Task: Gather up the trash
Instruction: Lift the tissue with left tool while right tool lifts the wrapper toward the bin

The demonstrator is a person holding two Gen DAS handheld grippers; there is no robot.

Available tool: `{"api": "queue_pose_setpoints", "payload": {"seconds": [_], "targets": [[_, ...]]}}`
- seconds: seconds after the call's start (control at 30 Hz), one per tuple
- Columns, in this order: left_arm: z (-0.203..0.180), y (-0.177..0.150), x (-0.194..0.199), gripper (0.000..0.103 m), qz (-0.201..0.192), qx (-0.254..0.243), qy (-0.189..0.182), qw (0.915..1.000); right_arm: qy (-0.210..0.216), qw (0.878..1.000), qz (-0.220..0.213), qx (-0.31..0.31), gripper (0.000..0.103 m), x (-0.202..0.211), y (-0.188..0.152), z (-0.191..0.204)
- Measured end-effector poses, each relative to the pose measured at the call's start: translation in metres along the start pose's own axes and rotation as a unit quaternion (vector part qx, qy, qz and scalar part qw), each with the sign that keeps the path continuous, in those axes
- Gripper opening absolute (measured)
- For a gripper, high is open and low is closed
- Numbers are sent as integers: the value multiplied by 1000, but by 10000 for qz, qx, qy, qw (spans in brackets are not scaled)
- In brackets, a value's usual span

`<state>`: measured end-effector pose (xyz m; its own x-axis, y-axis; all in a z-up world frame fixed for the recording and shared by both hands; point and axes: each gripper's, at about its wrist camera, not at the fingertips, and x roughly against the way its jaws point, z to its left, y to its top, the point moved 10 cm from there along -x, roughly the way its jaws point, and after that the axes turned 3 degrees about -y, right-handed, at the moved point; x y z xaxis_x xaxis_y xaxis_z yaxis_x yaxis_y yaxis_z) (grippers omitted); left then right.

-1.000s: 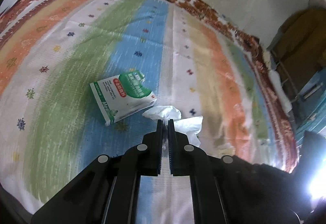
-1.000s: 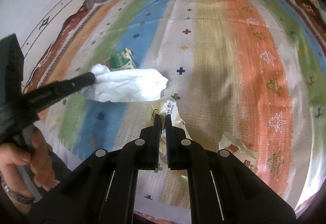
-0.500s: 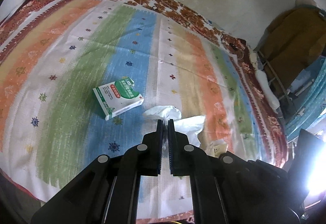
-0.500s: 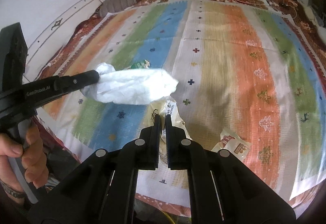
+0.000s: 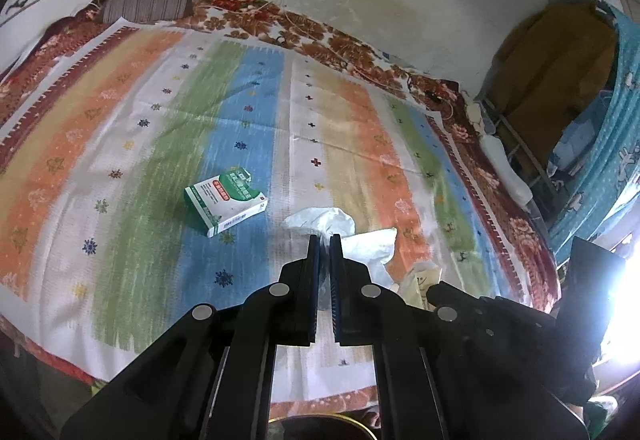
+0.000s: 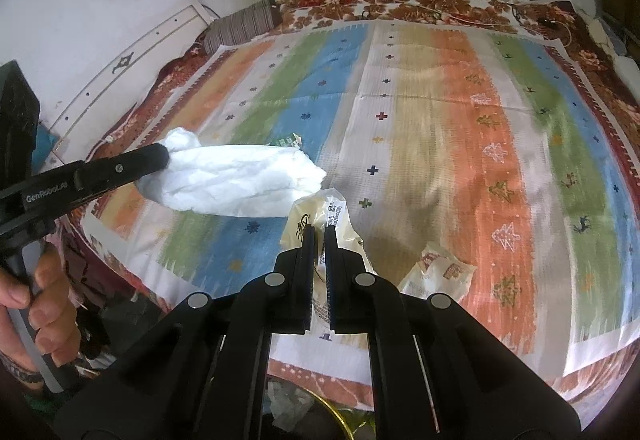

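Note:
My left gripper (image 5: 324,240) is shut on a crumpled white tissue (image 5: 344,232) and holds it above the striped bedspread; in the right wrist view the tissue (image 6: 236,179) hangs from its fingers (image 6: 132,165). My right gripper (image 6: 319,230) is shut on a cream plastic wrapper (image 6: 320,215), lifted near the bed's front edge. A green and white carton (image 5: 224,199) lies on the blue stripe. A second wrapper with red print (image 6: 440,272) lies on the bedspread to the right.
The striped bedspread (image 5: 120,143) covers a bed against a stained wall. A striped pillow (image 5: 148,1) lies at the far left corner. A container with a gold rim (image 6: 340,416) shows below the bed's front edge. A rack with blue cloth (image 5: 592,143) stands right.
Both grippers have risen and pulled back from the bed with their trash, so more of the bedspread and wall shows. The carton looks smaller and farther.

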<state>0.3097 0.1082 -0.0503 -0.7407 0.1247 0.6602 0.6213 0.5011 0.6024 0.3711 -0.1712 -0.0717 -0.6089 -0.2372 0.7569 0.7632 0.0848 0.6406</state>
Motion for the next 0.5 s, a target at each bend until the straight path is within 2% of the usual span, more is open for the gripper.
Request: {"api": "queue_pose_setpoints", "payload": {"seconds": [0.33,0.5], "targets": [[-11,-17,26,4,-30,-231,4,9997,-34,9998,-184,71,4,27,-21,7],[-12,-34,37,4,90,206,-302,9993,-151,9994,-249,195,4,40,-32,13]]}}
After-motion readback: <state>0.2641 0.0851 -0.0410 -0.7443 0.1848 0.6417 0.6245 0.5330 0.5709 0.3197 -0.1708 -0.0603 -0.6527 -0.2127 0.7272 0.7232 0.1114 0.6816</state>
